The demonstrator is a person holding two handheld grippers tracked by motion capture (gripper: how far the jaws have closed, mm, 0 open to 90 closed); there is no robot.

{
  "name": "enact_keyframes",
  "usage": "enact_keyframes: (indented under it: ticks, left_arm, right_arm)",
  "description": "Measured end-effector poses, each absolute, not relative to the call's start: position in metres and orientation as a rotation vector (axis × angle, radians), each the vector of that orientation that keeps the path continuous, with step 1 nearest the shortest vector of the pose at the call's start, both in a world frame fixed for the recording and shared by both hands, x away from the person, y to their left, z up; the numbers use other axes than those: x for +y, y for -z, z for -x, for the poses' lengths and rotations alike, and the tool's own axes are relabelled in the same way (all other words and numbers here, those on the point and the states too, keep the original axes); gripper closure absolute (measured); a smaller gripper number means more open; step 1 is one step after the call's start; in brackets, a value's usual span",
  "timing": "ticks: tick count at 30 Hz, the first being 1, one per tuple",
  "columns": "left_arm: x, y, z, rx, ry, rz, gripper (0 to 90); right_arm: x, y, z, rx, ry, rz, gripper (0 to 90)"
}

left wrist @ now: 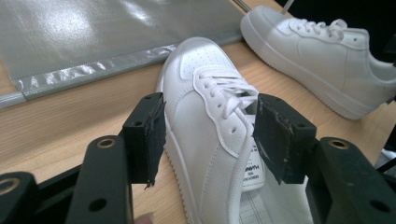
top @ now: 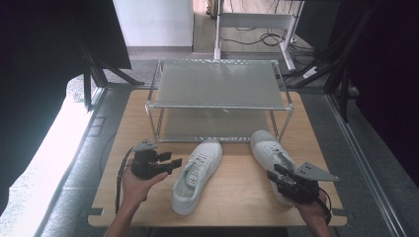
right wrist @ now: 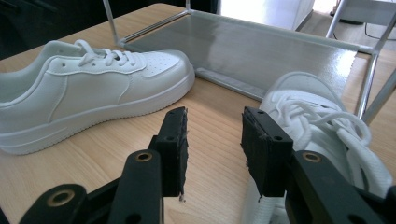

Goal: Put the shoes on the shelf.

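Observation:
Two white lace-up sneakers lie on the wooden table (top: pixel 232 195). The left sneaker (top: pixel 196 175) points away and slightly right; my left gripper (top: pixel 176 162) is open just beside its left flank. In the left gripper view that sneaker (left wrist: pixel 210 107) fills the gap between the spread pads, and my left gripper (left wrist: pixel 210 135) holds nothing. The right sneaker (top: pixel 269 149) lies toe-first toward the rack. My right gripper (top: pixel 273 176) hovers open over its heel end. In the right gripper view my right gripper (right wrist: pixel 215 149) frames bare wood, with the right sneaker (right wrist: pixel 322 121) under its right jaw.
A two-tier metal rack (top: pixel 217 98) with grey shelves stands at the back of the table, its lower shelf (right wrist: pixel 275 51) just beyond both toes. The other sneaker (left wrist: pixel 317 51) lies to the right of the left gripper. Floor and cables lie beyond the table.

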State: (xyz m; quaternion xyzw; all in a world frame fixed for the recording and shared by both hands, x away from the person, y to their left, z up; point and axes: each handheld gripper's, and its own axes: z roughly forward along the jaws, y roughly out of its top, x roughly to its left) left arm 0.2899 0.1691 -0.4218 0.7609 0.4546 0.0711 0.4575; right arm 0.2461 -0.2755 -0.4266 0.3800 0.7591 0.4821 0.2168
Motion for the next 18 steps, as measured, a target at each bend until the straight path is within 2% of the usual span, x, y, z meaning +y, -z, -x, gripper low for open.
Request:
enact_keyframes:
  ticks: [6, 18]
  left_arm:
    - [0.155, 0.429, -0.289, 1.102, -0.168, -1.935, 43.7]
    - [0.138, 0.441, -0.289, 1.115, -0.248, -2.02, 47.5]
  right_arm:
    - [-0.279, 0.431, -0.243, 2.102, -1.339, -1.073, 60.2]
    - [-0.282, 0.434, -0.241, 2.126, -1.344, -1.064, 59.5]
